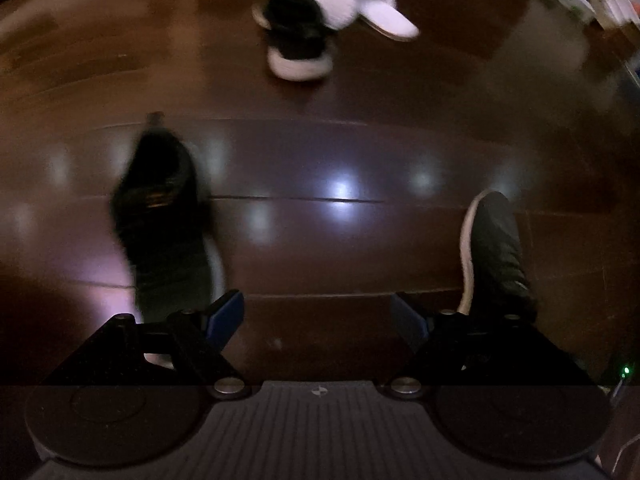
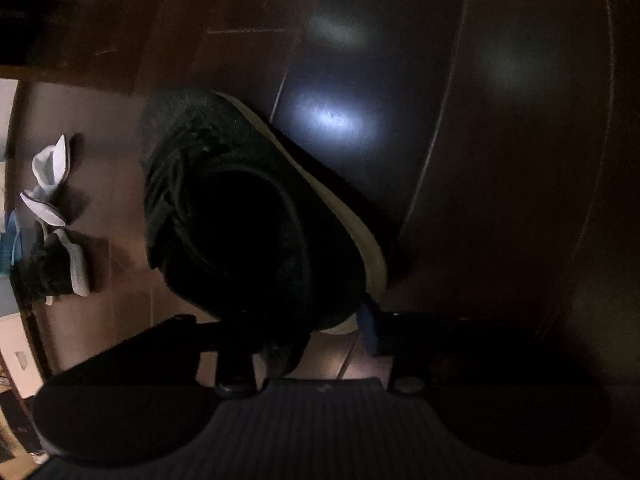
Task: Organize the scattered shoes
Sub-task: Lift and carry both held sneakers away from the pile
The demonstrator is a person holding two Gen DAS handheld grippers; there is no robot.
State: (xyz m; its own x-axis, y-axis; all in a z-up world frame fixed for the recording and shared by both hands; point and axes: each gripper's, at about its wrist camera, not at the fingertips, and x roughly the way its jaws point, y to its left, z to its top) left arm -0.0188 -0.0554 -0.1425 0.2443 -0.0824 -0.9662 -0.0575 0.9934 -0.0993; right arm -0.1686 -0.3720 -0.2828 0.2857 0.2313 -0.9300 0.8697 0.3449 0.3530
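Your right gripper (image 2: 316, 328): fingers pinching heel collar of black sneaker (image 2: 240, 208), toe pointing away, long axis along fingers. Your left gripper (image 1: 320, 316): fingers spread, empty over floor (image 1: 340, 152). Shoe pile (image 1: 320, 20) well ahead; blurred black shoe (image 1: 164, 216) forward-left, nearer left hand

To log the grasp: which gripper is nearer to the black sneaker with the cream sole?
Right. The right gripper has its fingers around the sneaker's heel; the left gripper is open over bare floor.
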